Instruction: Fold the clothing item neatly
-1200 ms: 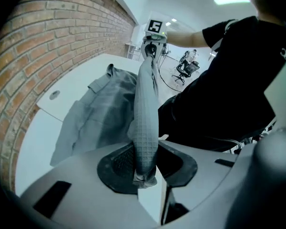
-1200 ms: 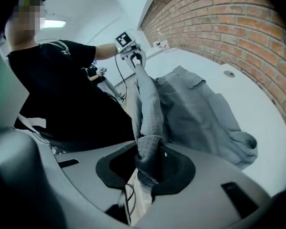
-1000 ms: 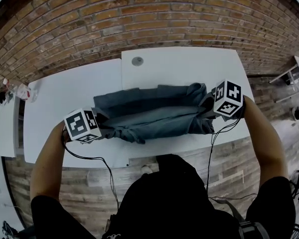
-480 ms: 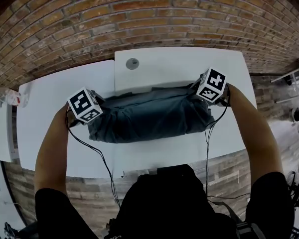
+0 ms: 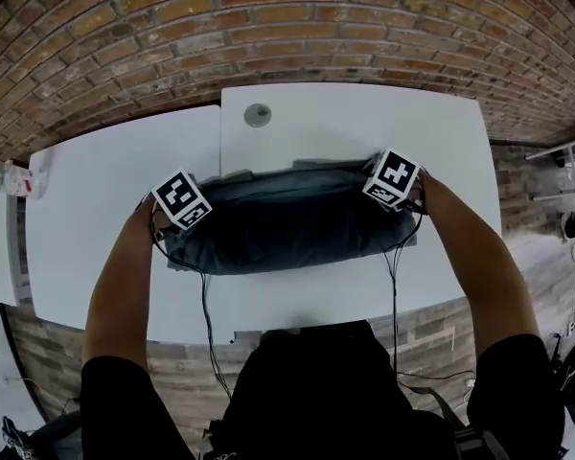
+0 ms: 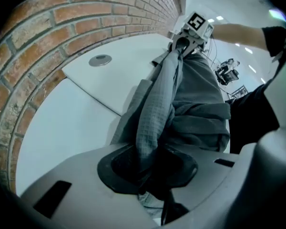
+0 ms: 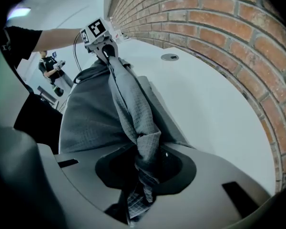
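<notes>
**Desk:** What are the tools holding?

**Operator:** Nearest first. My left gripper is pinching a bunched fold of the grey waffle-weave garment. In its own view the cloth runs straight out from between the jaws. My right gripper is clamped on a bunched fold the same way, with a scrap of cloth poking out behind the pads.

**Desk:** Where does the garment lie relative to them?

**Operator:** It spans the gap between the 2 grippers, 1 at each end. Both point steeply down at it. The pinched edge runs as a raised ridge from one pair of jaws to the other. Most of the cloth spreads on my side of that ridge as a long dark band running left to right, and a narrower strip lies on the far side. It rests on the table, across the seam where the tops meet.

**Desk:** Counts?

**Operator:** 1 garment and 2 grippers. 2 black cables hang back toward me. Under the cloth are 2 white tabletops butted together. Beyond the garment there is 1 round grey cap set in the right-hand top. Behind that is 1 brick wall.
</notes>
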A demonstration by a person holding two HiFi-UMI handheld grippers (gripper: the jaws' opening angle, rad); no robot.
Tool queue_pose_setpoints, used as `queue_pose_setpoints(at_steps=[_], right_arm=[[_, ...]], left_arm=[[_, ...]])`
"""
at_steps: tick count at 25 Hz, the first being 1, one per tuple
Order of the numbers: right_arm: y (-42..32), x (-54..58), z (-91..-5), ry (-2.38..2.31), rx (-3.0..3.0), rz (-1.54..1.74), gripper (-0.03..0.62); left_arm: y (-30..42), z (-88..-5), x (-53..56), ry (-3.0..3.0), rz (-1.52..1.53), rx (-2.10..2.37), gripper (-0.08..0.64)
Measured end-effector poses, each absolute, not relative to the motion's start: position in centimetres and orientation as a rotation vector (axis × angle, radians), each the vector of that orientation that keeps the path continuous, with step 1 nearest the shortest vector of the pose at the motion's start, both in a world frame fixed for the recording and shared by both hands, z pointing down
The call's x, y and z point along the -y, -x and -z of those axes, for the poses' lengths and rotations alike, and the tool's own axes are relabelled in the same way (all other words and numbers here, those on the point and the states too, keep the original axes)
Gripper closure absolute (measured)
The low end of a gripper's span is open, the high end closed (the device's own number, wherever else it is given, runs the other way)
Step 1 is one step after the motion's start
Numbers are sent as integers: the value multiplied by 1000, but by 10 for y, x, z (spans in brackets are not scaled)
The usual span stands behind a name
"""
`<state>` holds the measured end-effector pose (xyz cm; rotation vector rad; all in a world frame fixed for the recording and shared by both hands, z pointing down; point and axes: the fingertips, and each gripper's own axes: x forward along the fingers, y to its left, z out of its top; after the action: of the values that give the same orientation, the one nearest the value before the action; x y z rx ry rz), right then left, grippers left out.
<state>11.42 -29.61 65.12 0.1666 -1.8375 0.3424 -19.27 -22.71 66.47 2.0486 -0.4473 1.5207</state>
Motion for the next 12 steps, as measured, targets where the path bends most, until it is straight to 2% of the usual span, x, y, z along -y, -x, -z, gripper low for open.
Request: queue_pose_setpoints(at_steps=[3, 4, 6, 8, 10, 12], right_arm=[[-114, 296, -653, -217, 1861, -407, 497], [-114, 296, -652, -232, 1872, -418, 498], [-116, 298, -651, -277, 1907, -425, 485], [-123, 309, -643, -382, 1957, -431, 359], [-132, 324, -623, -533, 2025, -441, 322], [-140, 332, -597, -687, 2103, -436, 322]], left_arm=[[196, -669, 231, -2041, -1459, 501, 451], [199, -669, 235, -2045, -1438, 542, 416], [209, -665, 245, -2079, -1403, 665, 297], [224, -654, 254, -2124, -1365, 826, 216], [242, -638, 261, -2155, -1315, 1000, 198], [261, -618, 262, -2174, -1232, 1166, 199]])
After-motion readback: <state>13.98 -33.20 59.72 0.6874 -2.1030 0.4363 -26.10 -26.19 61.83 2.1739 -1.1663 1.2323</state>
